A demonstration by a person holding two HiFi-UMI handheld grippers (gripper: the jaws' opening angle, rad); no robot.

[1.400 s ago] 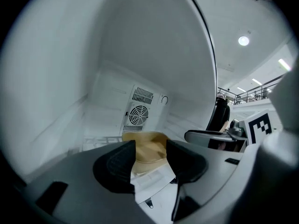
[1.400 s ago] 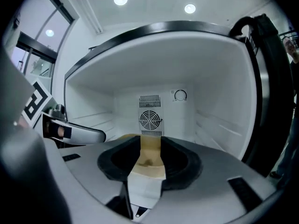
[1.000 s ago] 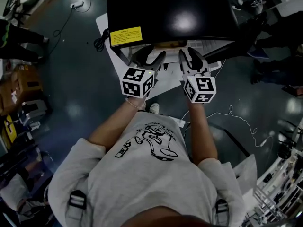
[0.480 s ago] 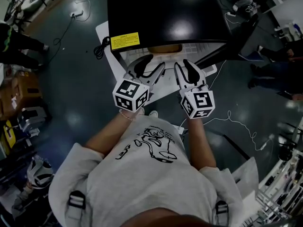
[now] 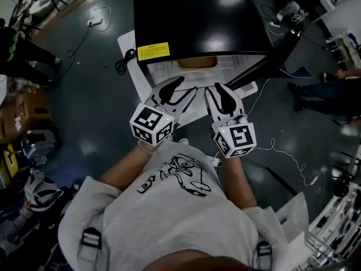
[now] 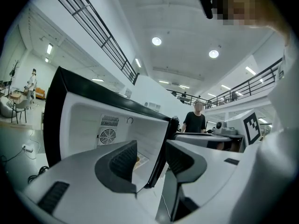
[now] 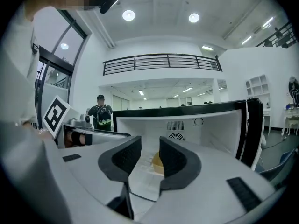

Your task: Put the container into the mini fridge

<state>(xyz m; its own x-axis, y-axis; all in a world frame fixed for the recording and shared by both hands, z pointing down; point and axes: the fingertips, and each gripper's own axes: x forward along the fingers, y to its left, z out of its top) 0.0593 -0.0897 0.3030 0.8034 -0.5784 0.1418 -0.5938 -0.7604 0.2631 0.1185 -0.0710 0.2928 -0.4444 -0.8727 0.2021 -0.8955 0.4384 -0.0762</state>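
The black mini fridge [image 5: 203, 16] stands with its door [image 5: 271, 58] swung open to the right. A tan container [image 5: 197, 62] sits on the white floor inside it. Both grippers hover in front of the opening, apart from the container. My left gripper [image 5: 186, 86] is open and empty; in the left gripper view [image 6: 152, 148] it faces the fridge's right wall and door edge. My right gripper [image 5: 215, 88] has just been closing a little, still open, nothing between its jaws. The right gripper view [image 7: 150, 146] shows the container [image 7: 157, 162] beyond the jaws.
The fridge stands on a white mat [image 5: 127, 38] with a coiled black cable [image 5: 120, 61] at its left. A white cord [image 5: 282, 145] trails over the dark floor at right. People stand further off [image 7: 100, 113], and shelving [image 5: 333, 230] is at lower right.
Both grippers have drawn back from the fridge opening toward the person and risen. The container has stayed inside the fridge.
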